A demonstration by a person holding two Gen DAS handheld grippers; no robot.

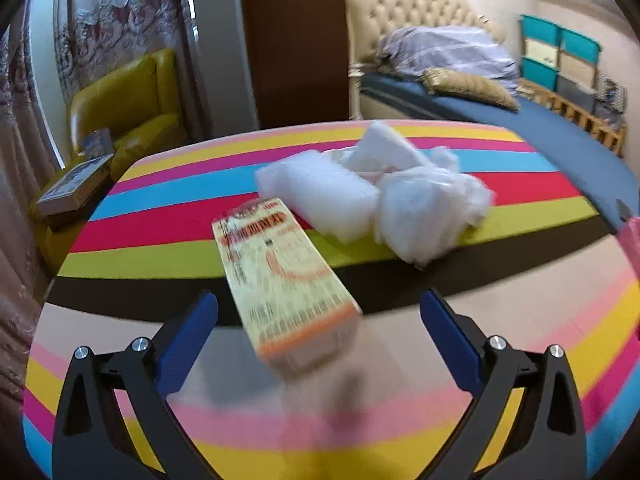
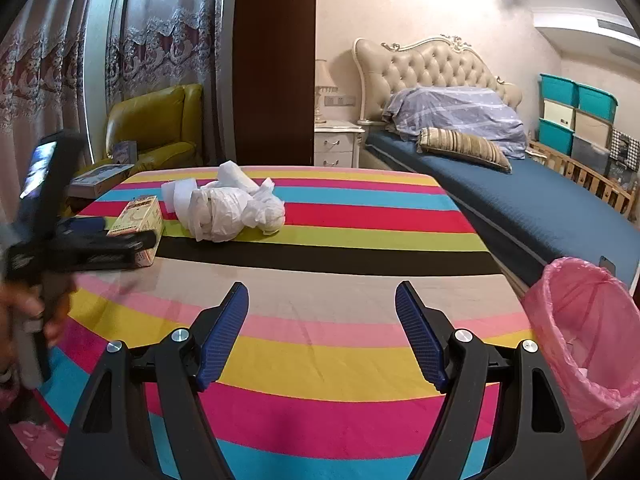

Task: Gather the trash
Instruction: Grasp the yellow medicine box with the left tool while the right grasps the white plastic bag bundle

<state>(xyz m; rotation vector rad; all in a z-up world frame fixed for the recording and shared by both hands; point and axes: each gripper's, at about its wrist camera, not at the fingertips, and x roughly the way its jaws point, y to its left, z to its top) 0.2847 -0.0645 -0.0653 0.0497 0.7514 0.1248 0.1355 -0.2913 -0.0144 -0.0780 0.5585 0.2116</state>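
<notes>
- On the striped table (image 2: 360,216) we see a yellow box (image 1: 280,276) beside crumpled white wrappers (image 1: 424,216).
- Our left gripper (image 1: 319,316) has its jaws spread around the box's near end, pads not touching.
- Only our right view shows the pink-lined bin (image 2: 588,344); our right gripper (image 2: 322,312) gapes empty.

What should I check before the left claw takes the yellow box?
1. Left claw open: ok.
2. Box between its fingers: ok, not yet gripped.
3. Box apart from the white wrappers: cannot tell, edges look close.
4. Right claw empty and open: ok.
5. Pink bin open beside the table: ok.
6. Picture sharp enough to aim: not ok, left view blurred.
</notes>
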